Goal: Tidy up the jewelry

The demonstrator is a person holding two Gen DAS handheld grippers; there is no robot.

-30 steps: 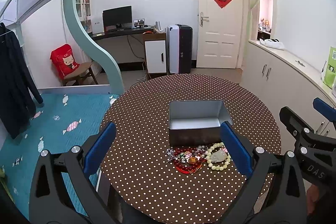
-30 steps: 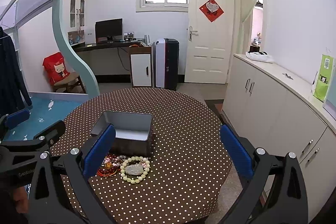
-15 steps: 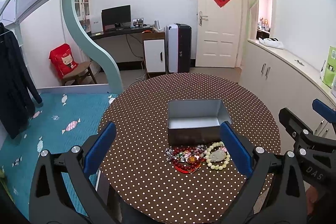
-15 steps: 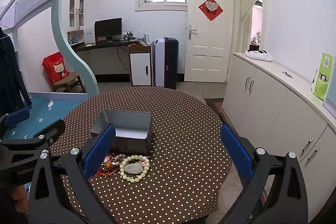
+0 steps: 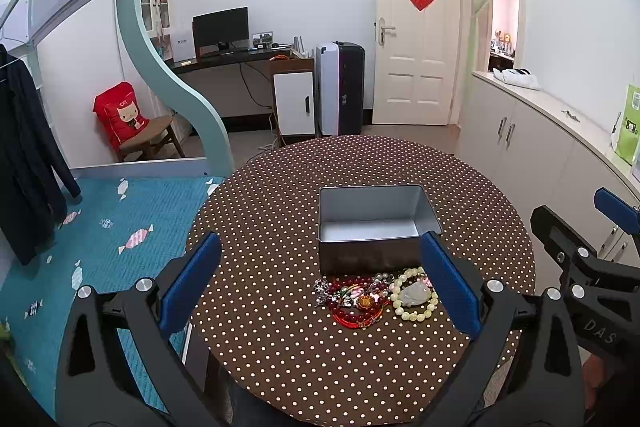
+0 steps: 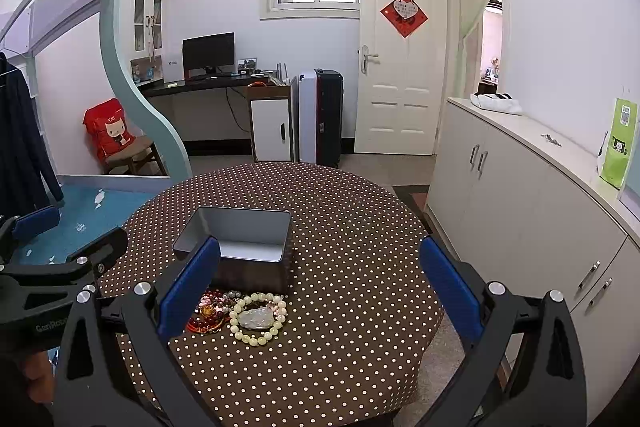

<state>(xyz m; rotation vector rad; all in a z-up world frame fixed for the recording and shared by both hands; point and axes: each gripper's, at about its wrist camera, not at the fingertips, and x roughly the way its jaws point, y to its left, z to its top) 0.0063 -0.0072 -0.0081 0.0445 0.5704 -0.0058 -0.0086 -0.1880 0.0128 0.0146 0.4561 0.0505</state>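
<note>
An open grey metal tin stands empty on the round brown polka-dot table. Right in front of it lies a pile of jewelry: a cream bead bracelet with a pale stone and a tangle of red and mixed bead bracelets. My left gripper hovers open above the table's near side, framing the pile. My right gripper is open too, to the right of the pile, with nothing between its fingers.
A teal bed with a curved loft frame lies left of the table. White low cabinets run along the right wall. A desk with a monitor, a suitcase and a door stand at the back.
Both views have drifted only slightly; the tin and jewelry sit a touch differently in frame. Both grippers stay open and nothing was picked up.
</note>
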